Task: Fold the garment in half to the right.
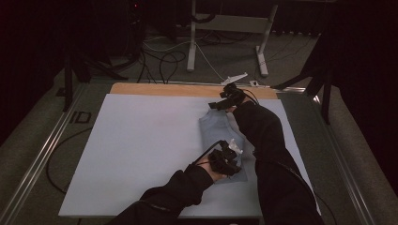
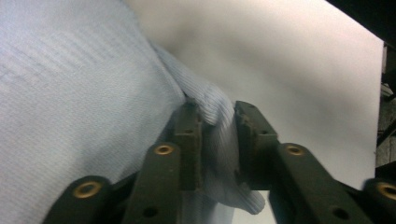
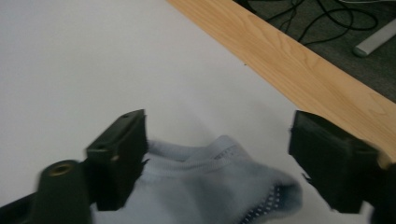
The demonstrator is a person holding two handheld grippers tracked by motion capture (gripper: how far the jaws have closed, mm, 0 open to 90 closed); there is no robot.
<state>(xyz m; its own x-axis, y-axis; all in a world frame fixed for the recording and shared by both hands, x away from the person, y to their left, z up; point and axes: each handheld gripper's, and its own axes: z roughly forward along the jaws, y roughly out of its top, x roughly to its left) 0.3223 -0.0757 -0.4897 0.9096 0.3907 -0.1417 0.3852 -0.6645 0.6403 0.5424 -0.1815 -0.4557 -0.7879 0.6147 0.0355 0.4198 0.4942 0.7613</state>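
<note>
Apparently laid out flat already, the pale blue ribbed-knit garment rests on the white table sheet; left gripper pinches its edge, right gripper stands spread above its far end.

The right sleeve hides part of the pale blue garment.

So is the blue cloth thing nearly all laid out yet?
Mostly, it seems. The light blue knit garment already lies fairly flat on the white table cover. The left gripper has a fold between its jaws; the right gripper stands open over the far end. Letting go remains.
</note>
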